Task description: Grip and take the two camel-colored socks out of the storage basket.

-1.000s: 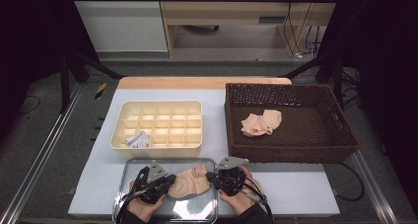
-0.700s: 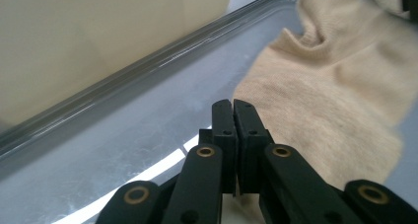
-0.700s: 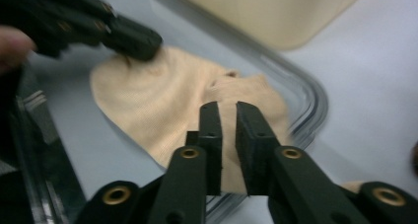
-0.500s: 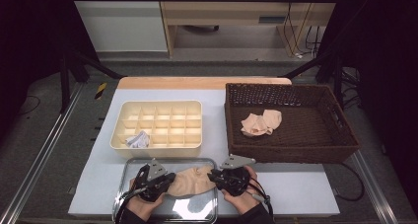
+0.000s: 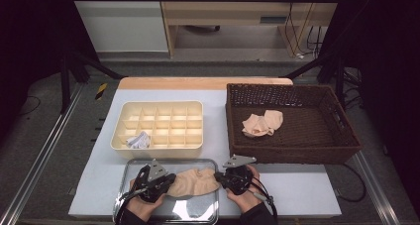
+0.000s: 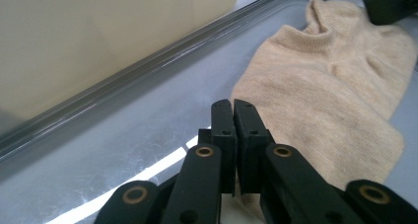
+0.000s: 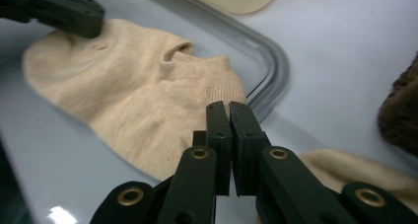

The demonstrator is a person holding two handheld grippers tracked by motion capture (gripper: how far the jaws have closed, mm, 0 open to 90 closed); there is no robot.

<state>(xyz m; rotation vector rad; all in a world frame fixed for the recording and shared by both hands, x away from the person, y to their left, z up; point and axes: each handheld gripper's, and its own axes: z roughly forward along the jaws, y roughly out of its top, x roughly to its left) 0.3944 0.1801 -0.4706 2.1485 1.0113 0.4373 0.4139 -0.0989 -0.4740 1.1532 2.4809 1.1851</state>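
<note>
Beige sock (image 5: 195,182) lies stretched across the metal tray (image 5: 130,174). The left gripper (image 5: 167,181) pinches one end with closed fingers. The right gripper (image 5: 219,177) has just snapped its fingers closed on the other.

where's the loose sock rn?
High view: the beige sock lies on the metal tray at the table's near edge, between both grippers, below the compartment box.

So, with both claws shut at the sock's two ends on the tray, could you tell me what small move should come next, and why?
Probably lift both claws, left and right, together: each pinches an end of the sock, which lies flat on the tray.
</note>
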